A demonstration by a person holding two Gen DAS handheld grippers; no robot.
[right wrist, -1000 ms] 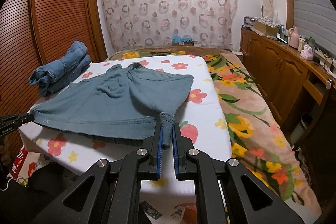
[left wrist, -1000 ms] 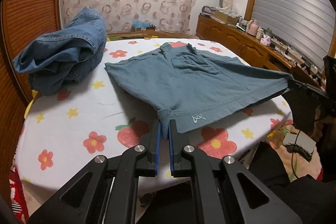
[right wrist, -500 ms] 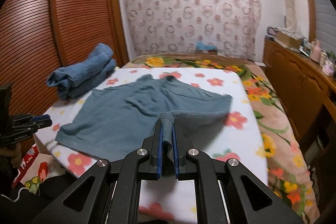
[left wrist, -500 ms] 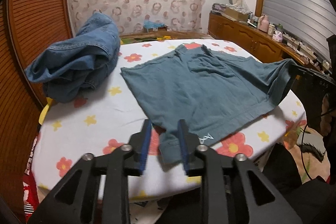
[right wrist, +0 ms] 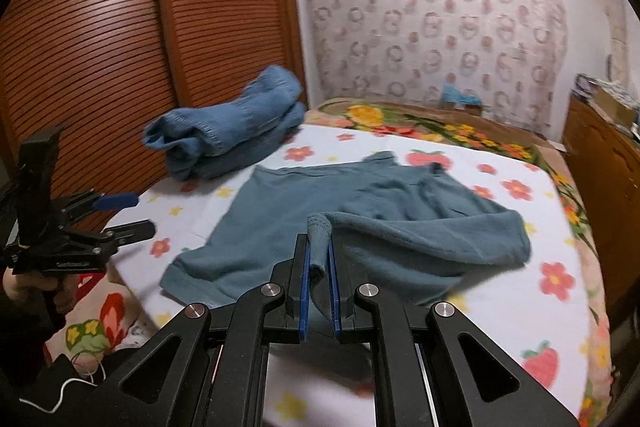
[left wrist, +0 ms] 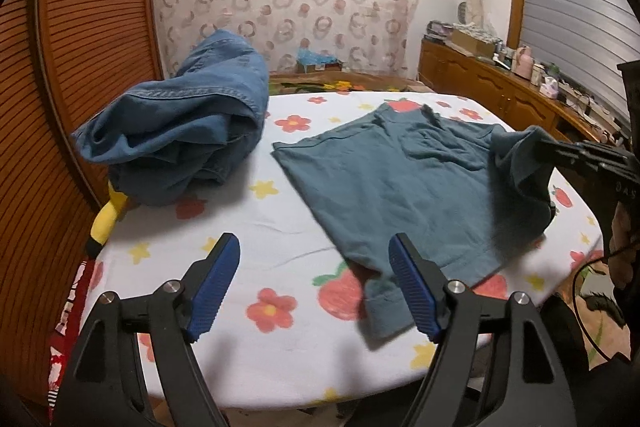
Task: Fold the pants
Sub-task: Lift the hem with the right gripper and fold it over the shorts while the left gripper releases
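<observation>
Teal-grey pants (left wrist: 404,183) lie flat on the flowered table cover (left wrist: 280,223). My left gripper (left wrist: 316,287) is open and empty just above the cover, near the pants' near corner. It also shows at the left of the right wrist view (right wrist: 120,215). My right gripper (right wrist: 319,267) is shut on the pants' cuff (right wrist: 320,231) and holds that side lifted and folded over the rest of the pants (right wrist: 280,227). In the left wrist view the right gripper (left wrist: 560,151) holds the raised fold at the right.
A heap of blue jeans (left wrist: 180,123) lies at the table's far left, by the brown slatted wardrobe doors (right wrist: 120,27). A yellow toy (left wrist: 108,215) pokes out below the jeans. A wooden cabinet (left wrist: 500,95) with clutter stands at the right.
My left gripper opened and let go of the pants' corner, which now lies on the cover. My right gripper carried its cuff up and leftward over the pants.
</observation>
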